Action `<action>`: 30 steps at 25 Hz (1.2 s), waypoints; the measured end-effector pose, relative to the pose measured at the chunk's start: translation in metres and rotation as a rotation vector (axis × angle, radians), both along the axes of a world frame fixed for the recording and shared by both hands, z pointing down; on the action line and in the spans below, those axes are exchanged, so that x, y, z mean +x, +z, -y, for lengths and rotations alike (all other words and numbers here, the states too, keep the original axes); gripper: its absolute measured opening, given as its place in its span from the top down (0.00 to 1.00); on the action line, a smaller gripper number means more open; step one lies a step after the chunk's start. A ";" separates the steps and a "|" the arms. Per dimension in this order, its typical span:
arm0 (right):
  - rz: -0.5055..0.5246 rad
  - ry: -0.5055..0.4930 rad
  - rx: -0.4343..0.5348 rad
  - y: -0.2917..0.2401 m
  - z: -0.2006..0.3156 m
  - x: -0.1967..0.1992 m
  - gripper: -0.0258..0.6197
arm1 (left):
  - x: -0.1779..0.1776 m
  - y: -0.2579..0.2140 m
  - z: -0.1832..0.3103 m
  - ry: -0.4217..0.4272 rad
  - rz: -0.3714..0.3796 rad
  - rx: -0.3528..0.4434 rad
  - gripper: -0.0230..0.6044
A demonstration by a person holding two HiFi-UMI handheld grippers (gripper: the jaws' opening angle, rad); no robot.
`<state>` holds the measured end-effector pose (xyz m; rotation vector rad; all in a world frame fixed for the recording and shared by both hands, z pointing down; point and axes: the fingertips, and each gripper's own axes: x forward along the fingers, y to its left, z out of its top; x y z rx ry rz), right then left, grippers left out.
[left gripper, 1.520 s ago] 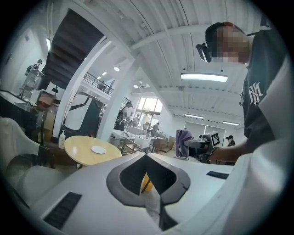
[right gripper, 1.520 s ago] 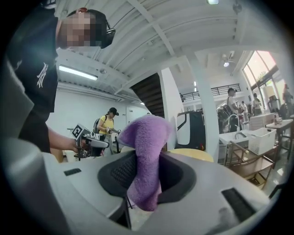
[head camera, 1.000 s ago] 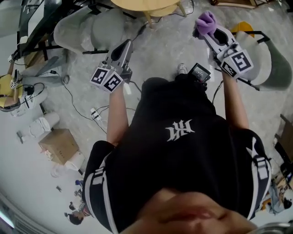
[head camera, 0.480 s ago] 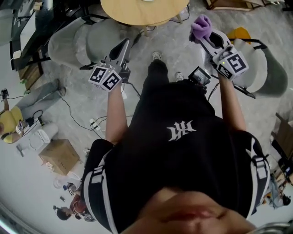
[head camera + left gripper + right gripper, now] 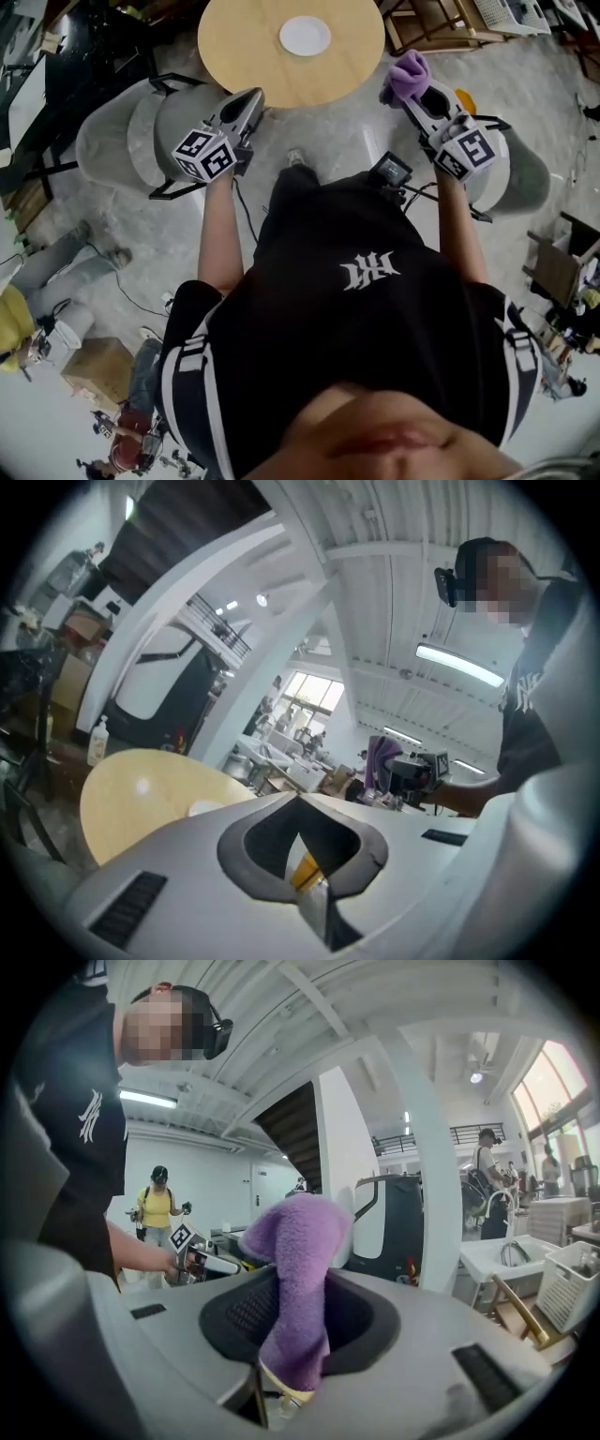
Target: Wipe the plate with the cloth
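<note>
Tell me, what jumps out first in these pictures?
A fluffy purple cloth stands out, clamped in the right gripper at the upper right of the head view. Ahead of the person sits a round wooden table with a lone white plate on it. The left gripper, shut and empty, points toward the table's near edge.

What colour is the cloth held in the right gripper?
Purple. The cloth shows best in the right gripper view.

round wooden table (image 5: 244, 56), grey chairs (image 5: 122, 141), mottled grey floor (image 5: 103, 225).
</note>
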<state>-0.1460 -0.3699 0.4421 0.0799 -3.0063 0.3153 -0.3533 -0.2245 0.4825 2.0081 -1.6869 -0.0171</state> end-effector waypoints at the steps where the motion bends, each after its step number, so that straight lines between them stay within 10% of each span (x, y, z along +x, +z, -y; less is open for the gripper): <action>1: -0.006 0.007 -0.013 0.004 -0.005 0.013 0.78 | 0.014 0.013 -0.003 0.031 -0.007 -0.043 0.95; 5: -0.073 -0.037 -0.080 0.010 -0.025 0.037 0.78 | 0.051 0.030 -0.023 0.058 -0.046 -0.156 0.95; 10: -0.092 -0.042 0.005 -0.023 -0.015 0.030 0.78 | 0.046 0.009 -0.006 0.017 -0.116 -0.025 0.95; 18: -0.014 -0.053 -0.001 0.000 -0.062 0.042 0.78 | 0.059 0.000 -0.055 0.010 -0.043 -0.089 0.95; 30: 0.071 -0.241 -0.013 0.016 -0.001 0.029 0.78 | 0.086 -0.001 -0.024 -0.129 0.019 -0.133 0.95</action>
